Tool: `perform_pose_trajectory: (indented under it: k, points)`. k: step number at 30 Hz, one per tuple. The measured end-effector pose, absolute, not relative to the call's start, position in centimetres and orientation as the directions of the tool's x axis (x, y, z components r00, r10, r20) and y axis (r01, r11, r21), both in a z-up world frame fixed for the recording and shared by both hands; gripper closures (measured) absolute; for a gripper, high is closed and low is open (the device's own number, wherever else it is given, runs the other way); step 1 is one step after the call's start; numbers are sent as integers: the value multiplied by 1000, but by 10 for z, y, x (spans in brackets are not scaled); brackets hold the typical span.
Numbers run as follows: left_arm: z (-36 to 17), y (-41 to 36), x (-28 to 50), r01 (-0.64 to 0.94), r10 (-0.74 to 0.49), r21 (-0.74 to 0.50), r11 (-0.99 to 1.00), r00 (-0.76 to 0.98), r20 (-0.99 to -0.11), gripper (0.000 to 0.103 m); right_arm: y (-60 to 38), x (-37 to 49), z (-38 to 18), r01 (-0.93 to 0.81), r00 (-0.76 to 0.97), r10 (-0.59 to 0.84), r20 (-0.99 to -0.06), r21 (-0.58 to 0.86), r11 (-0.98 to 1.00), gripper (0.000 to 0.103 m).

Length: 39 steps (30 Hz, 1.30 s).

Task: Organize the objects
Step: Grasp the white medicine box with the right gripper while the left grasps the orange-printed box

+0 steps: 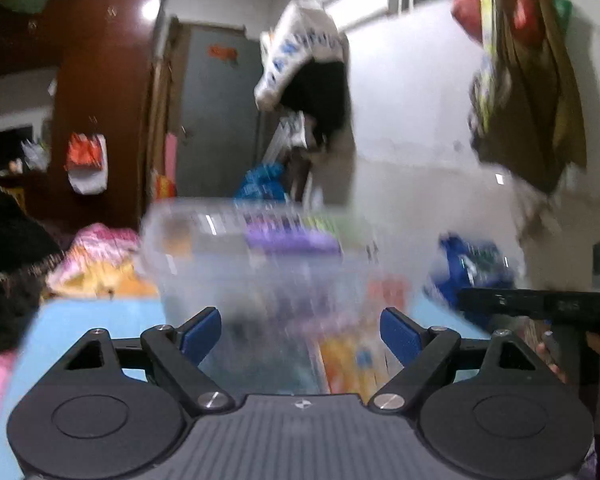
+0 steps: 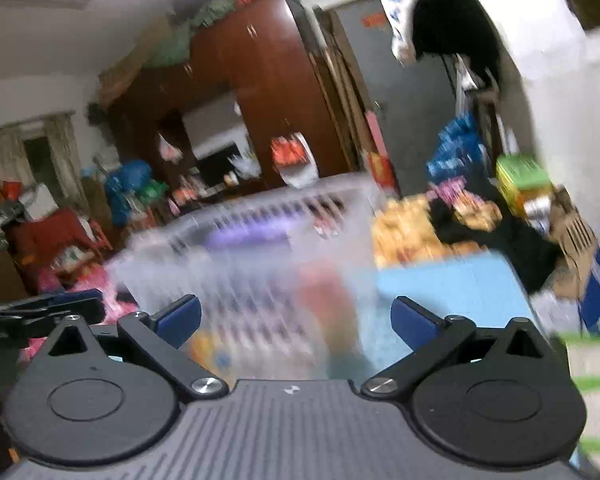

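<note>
You hold both grippers toward a translucent slotted plastic basket (image 1: pixel 256 264) that stands on the light-blue mat (image 1: pixel 88 328), its open top up so things can drop in. The left gripper (image 1: pixel 300 334) has its blue-padded jaws spread wide and bare, squared to the basket's near wall. The right gripper (image 2: pixel 296 320) is likewise agape and holds nothing, angled at the same basket (image 2: pixel 252 264). A purple item (image 1: pixel 292 236) shows through the slots; blur hides what it is. An orange packet (image 1: pixel 352 364) lies flat near the mat's near edge, seemingly waiting its turn.
</note>
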<state>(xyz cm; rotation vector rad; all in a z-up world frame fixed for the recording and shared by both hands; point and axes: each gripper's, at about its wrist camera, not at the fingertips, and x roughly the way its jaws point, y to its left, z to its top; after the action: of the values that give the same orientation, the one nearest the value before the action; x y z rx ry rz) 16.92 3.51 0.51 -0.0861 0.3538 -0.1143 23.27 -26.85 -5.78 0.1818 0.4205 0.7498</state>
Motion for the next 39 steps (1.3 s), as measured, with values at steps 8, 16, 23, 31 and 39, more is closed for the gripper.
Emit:
perform_pose_trajectory:
  k: [8, 16, 23, 31, 39]
  points:
    - [-36, 29, 198, 113, -164, -141, 984, 883, -440, 18, -247, 246, -80, -604, 646, 668, -369, 287, 743, 0]
    - [-52, 31, 206, 113, -193, -190, 975, 853, -485, 38, -246, 245, -89, -632, 603, 689, -402, 286, 720, 35]
    - [-57, 20, 208, 170, -250, -203, 964, 835, -490, 57, -246, 247, -93, -655, 562, 715, -416, 304, 692, 42]
    - [-58, 18, 207, 169, -246, -197, 966, 838, -487, 58, -245, 247, -93, -682, 527, 743, -411, 316, 659, 53]
    - [-58, 18, 205, 169, -247, -201, 965, 845, -475, 62, -244, 245, -90, -684, 541, 738, -404, 299, 665, 55]
